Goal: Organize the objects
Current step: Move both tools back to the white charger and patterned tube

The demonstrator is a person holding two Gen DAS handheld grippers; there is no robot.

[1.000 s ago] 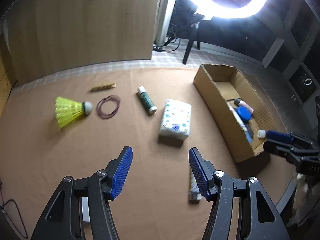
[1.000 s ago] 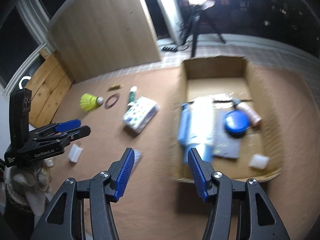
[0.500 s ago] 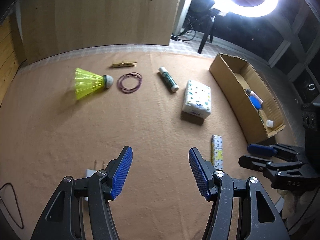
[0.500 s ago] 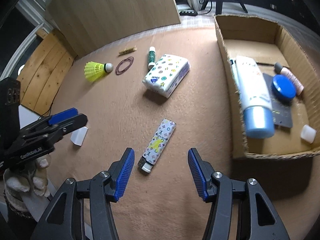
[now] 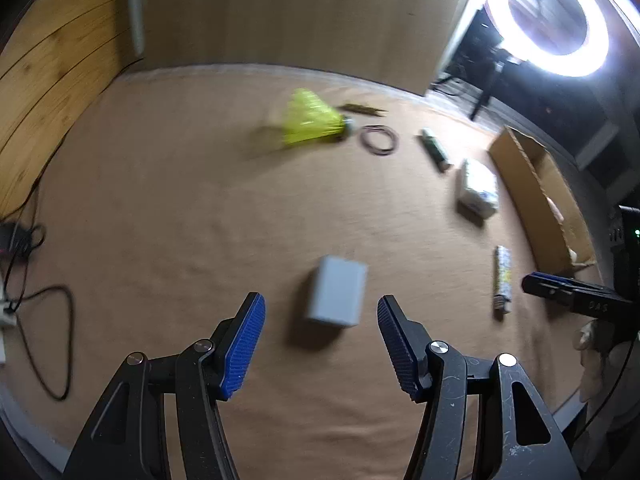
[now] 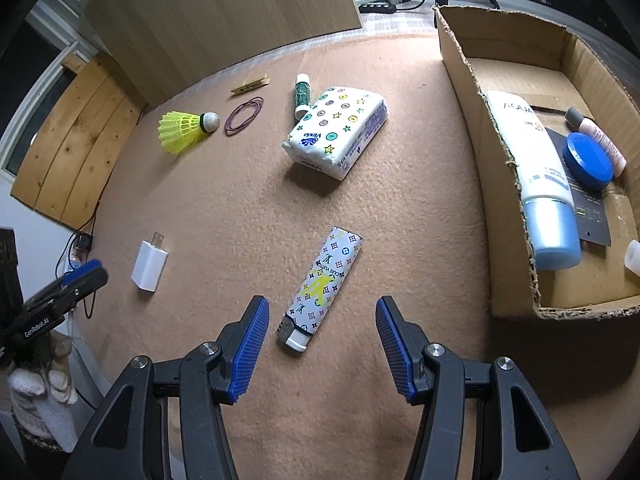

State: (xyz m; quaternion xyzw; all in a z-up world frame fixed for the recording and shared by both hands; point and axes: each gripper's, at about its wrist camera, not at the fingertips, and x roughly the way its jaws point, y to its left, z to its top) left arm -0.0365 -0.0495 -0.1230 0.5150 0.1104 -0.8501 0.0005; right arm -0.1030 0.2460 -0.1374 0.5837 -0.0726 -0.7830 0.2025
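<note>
Partly done, judging by the box [image 6: 504, 216] at the right edge of the mat [image 6: 400, 208]: already inside lie a tube [image 6: 536, 184], a blue lid [image 6: 588, 156], a small bottle [image 6: 596, 136], a dark card [image 6: 592, 216] and a white cap [image 6: 634, 256].

Still loose on the mat: lighter [image 6: 320, 288] near the front edge, tissue pack [image 6: 336, 132] mid-mat, glue stick [image 6: 302, 94] just behind it, rubber bands [image 6: 244, 116], clothespin [image 6: 250, 85] and shuttlecock [image 6: 184, 128] toward the far left, charger [image 6: 149, 266] near the left edge.

Right gripper [image 6: 320, 344] spread wide, empty, poised just short of the lighter, whose near end sits between the fingers' line. Left gripper [image 5: 320, 344] likewise spread and empty, aimed at the charger [image 5: 338, 296] directly ahead; that view blurred.

Probably seven loose items left; lighter and charger look like the next picks.
</note>
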